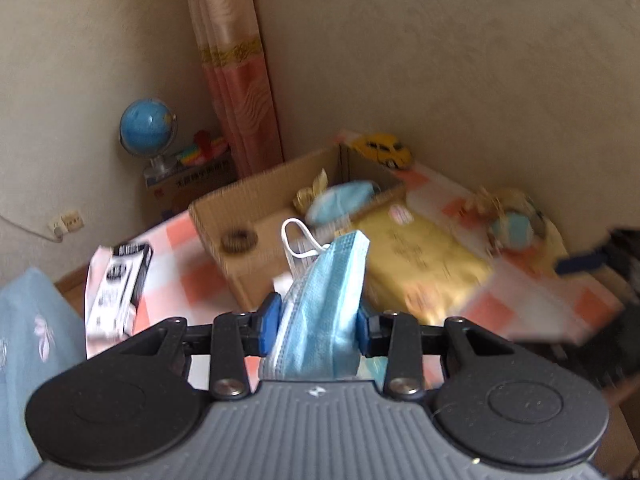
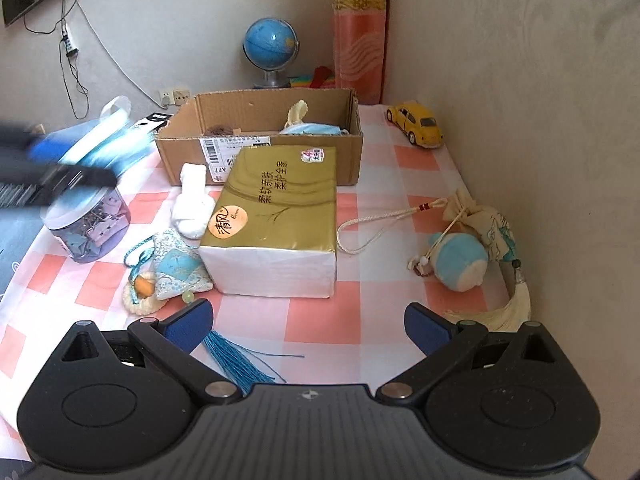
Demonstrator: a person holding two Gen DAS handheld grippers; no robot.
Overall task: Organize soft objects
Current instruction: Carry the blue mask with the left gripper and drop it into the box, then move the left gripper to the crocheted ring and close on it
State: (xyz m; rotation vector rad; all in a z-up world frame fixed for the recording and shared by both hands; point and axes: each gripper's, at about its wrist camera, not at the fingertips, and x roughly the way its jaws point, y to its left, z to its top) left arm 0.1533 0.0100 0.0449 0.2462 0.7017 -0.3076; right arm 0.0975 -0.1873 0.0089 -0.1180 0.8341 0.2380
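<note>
My left gripper [image 1: 318, 326] is shut on a blue face mask [image 1: 324, 300] and holds it in the air in front of the cardboard box [image 1: 240, 220]. In the right wrist view the left gripper and mask [image 2: 100, 144] are a blur at the left, above the table. The box [image 2: 256, 152] holds another blue mask [image 2: 312, 130] and a cream item. My right gripper [image 2: 308, 326] is open and empty above the near table edge. A white sock [image 2: 192, 204], a blue pouch [image 2: 176, 268] and a blue plush toy [image 2: 460, 260] lie on the checked cloth.
A gold tissue pack [image 2: 276, 216] lies in front of the box. A jar of clips [image 2: 88, 224] stands at the left. A yellow toy car [image 2: 416, 124] and a cream drawstring bag [image 2: 480, 216] lie near the right wall. A globe [image 2: 272, 48] stands behind.
</note>
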